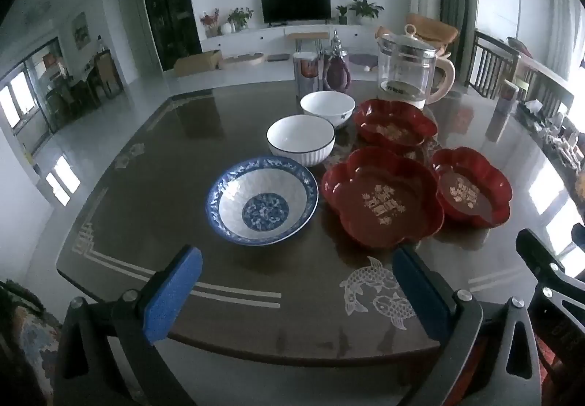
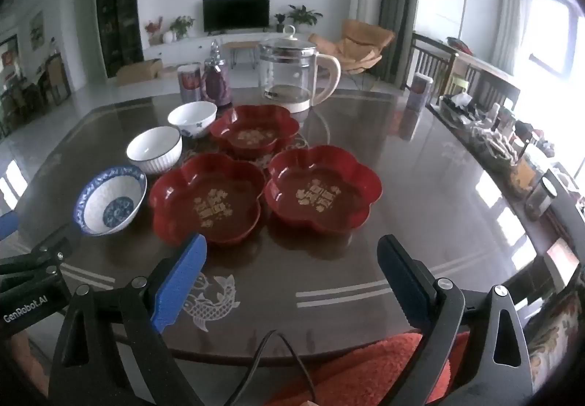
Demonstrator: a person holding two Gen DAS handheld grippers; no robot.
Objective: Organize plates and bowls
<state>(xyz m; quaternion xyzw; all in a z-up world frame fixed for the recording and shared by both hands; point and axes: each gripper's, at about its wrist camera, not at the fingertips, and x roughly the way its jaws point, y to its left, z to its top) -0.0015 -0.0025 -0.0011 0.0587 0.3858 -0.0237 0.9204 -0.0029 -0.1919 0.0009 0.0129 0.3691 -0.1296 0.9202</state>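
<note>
1. Bowls and plates all sit on the dark glossy bench, nothing stacked yet. Three bowls run in a line toward 12 o'clock: blue-patterned bowl nearest, ribbed white bowl behind it, small white bowl farthest. Three red flower-shaped plates cluster at their 3 o'clock side.

2. Left gripper and right gripper both hover at the near edge, fingers spread wide, holding nothing.

3. My take: start with the nearest pieces. Pinch a rim on the near wall, lift straight, then nest by size. Those scalloped rims probably need their lobes lined up or they'll sit crooked.

4. Hard to read: the far plate's rim sits just beside the glass kettle, and I can't tell if they touch. Glare washes out the 3 o'clock side.
</note>
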